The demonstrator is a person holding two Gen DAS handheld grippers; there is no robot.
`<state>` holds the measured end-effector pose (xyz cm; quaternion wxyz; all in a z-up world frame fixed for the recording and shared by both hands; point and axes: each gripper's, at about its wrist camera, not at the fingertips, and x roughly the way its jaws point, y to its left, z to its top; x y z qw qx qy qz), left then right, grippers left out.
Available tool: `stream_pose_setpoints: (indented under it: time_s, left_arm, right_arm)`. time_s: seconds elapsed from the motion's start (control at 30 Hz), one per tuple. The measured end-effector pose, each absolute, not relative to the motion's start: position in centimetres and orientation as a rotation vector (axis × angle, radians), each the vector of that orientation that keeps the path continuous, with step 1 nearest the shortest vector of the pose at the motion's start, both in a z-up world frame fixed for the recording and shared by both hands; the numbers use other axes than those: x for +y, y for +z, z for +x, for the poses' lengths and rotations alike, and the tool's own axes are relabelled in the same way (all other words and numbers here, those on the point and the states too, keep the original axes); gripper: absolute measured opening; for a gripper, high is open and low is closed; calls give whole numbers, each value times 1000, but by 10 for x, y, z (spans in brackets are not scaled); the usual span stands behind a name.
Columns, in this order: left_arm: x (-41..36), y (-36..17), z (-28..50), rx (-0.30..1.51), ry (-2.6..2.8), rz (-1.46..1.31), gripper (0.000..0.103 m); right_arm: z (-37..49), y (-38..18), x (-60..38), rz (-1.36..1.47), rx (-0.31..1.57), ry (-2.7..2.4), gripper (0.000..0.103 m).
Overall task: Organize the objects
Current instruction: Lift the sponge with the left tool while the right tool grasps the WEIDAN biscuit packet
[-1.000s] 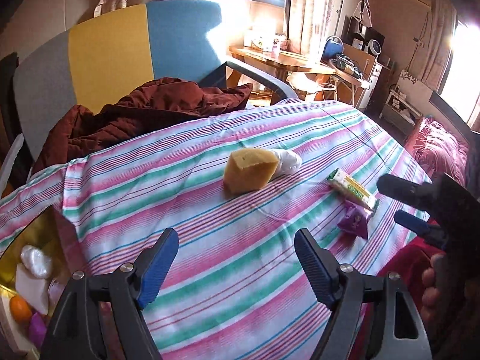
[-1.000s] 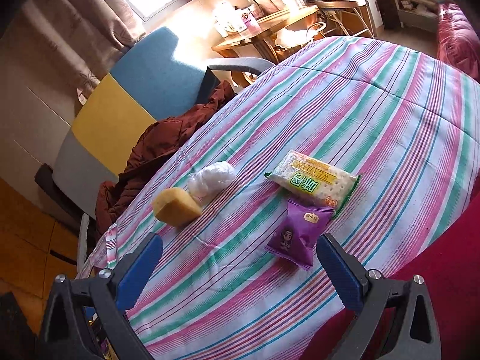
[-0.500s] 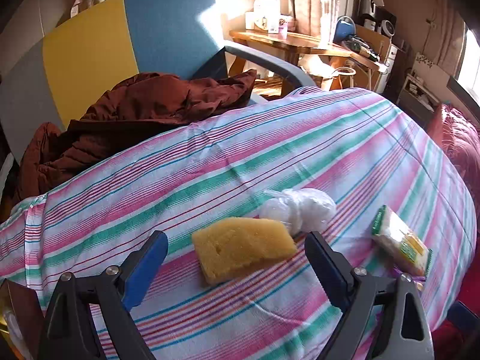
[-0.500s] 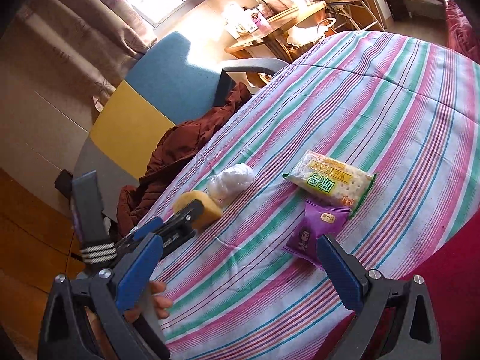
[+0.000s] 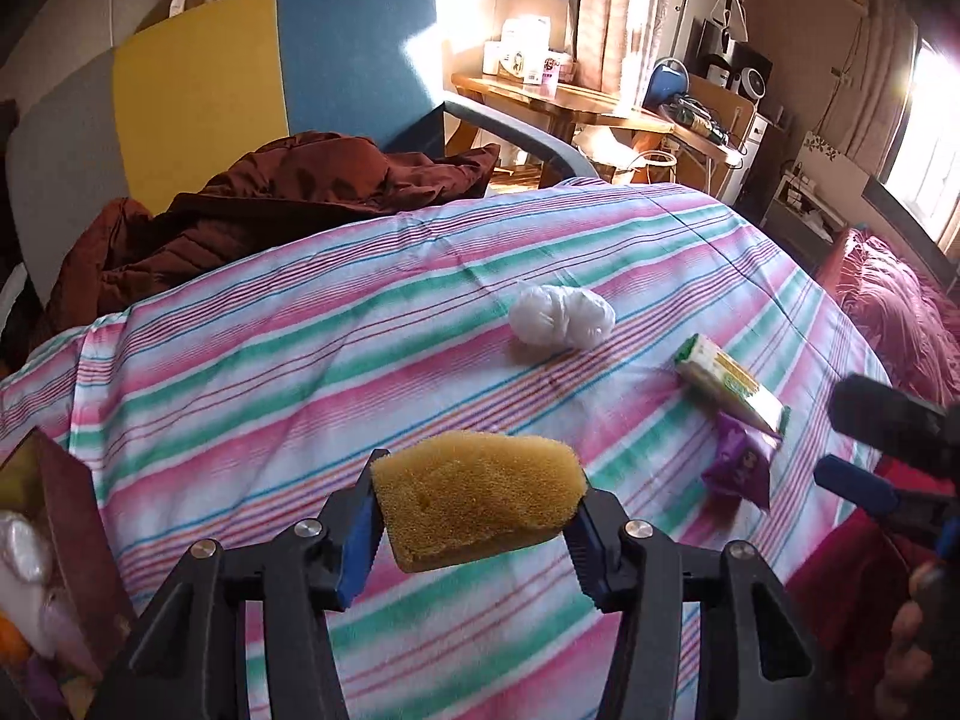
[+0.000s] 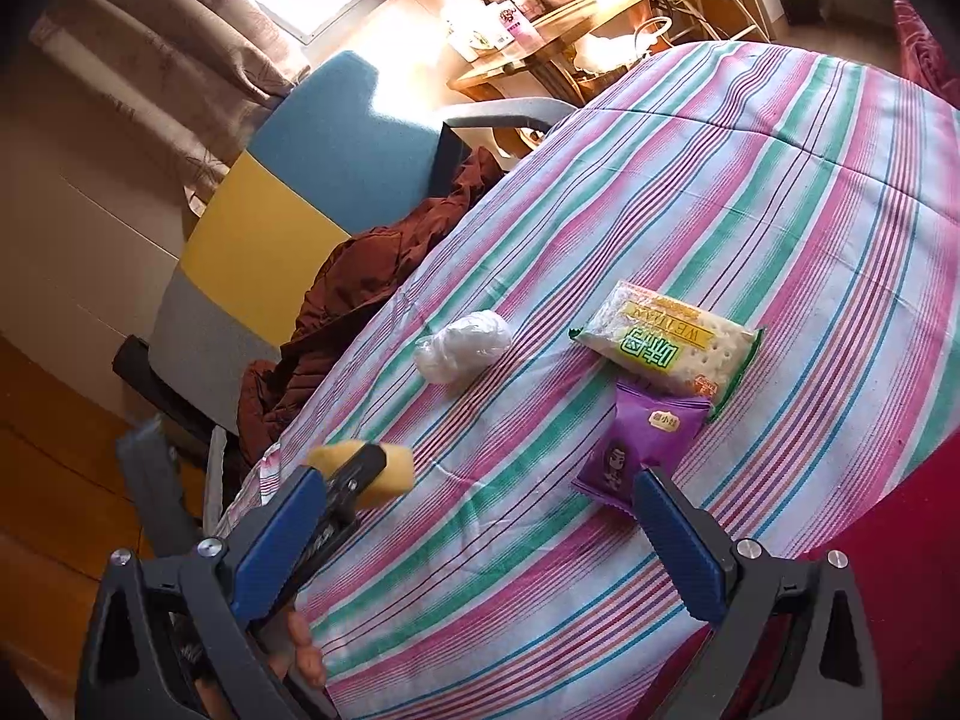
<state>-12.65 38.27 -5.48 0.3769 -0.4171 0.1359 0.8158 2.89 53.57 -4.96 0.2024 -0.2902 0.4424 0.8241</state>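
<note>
The left gripper (image 5: pixel 477 510) has its jaws closing on a yellow-ochre foam sponge (image 5: pixel 480 498), and both blue pads press into its ends, so it is clenched on it. The sponge is a thick wedge with a rounded top, a coarse porous face, a small dent near the middle and a darker lower edge. It hangs above the pink, green and white striped cloth (image 5: pixel 300 360), clear of the fabric; in the right wrist view it shows at about 8 o'clock, near the cloth's edge.

At 1 o'clock from the sponge, well apart, lies a crumpled white plastic bundle (image 5: pixel 561 315), knotted and lumpy. At 2 o'clock lies a flat cracker packet with green and yellow print (image 5: pixel 729 387), and touching its near end is a small purple snack pouch (image 5: pixel 738 468) with a cartoon figure.

The right gripper (image 6: pixel 480 540) is released, its blue-padded jaws spread wide with nothing between them, hovering just above the purple pouch's near corner.

At 9 o'clock in the left wrist view stands an open box with a dark red wall (image 5: pixel 78 516), holding pale and orange items too blurred to name. Beyond the cloth a rust-brown quilted jacket (image 5: pixel 288 198) lies heaped on a grey, yellow and blue armchair (image 5: pixel 240 90).
</note>
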Motion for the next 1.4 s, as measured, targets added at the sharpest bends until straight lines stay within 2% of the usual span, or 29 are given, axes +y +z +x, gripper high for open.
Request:
stream_pose_setpoints:
  time_s: [0.17, 0.37, 0.57, 0.6, 0.73, 0.87, 1.0, 1.03, 1.07, 1.13, 1.4]
  left_arm:
    - [340, -46, -99, 335, 2092, -1064, 54]
    - [295, -38, -76, 321, 2083, -1069, 54]
    - [261, -29, -66, 230, 2090, -1084, 54]
    - [258, -27, -65, 221, 2091, -1083, 54]
    - [246, -22, -61, 200, 2095, -1081, 54]
    - [240, -19, -60, 195, 2102, -1081, 54]
    - [236, -21, -60, 175, 2098, -1096, 54]
    - [235, -22, -60, 169, 2096, -1101, 54]
    - [234, -23, -59, 165, 2097, -1104, 54]
    - [233, -24, -57, 165, 2094, -1106, 54]
    - [222, -18, -48, 160, 2109, -1086, 54]
  right_arm:
    - [26, -48, 533, -843, 1185, 2296, 103]
    - [29, -28, 533, -874, 1216, 2347, 103]
    - [3, -2, 564, -1093, 787, 2341, 103]
    - [-5, -7, 571, -1153, 726, 2315, 101]
    - [-39, -46, 596, -1404, 576, 2188, 77]
    - [-57, -77, 611, -1536, 516, 2101, 77]
    - [-70, -107, 622, -1648, 549, 2028, 77]
    - [-72, -115, 623, -1670, 520, 2010, 70]
    - [-71, -118, 623, -1668, 516, 2009, 70]
    - [-67, -109, 621, -1632, 522, 2049, 52]
    - [-51, -55, 592, -1452, 404, 2199, 50]
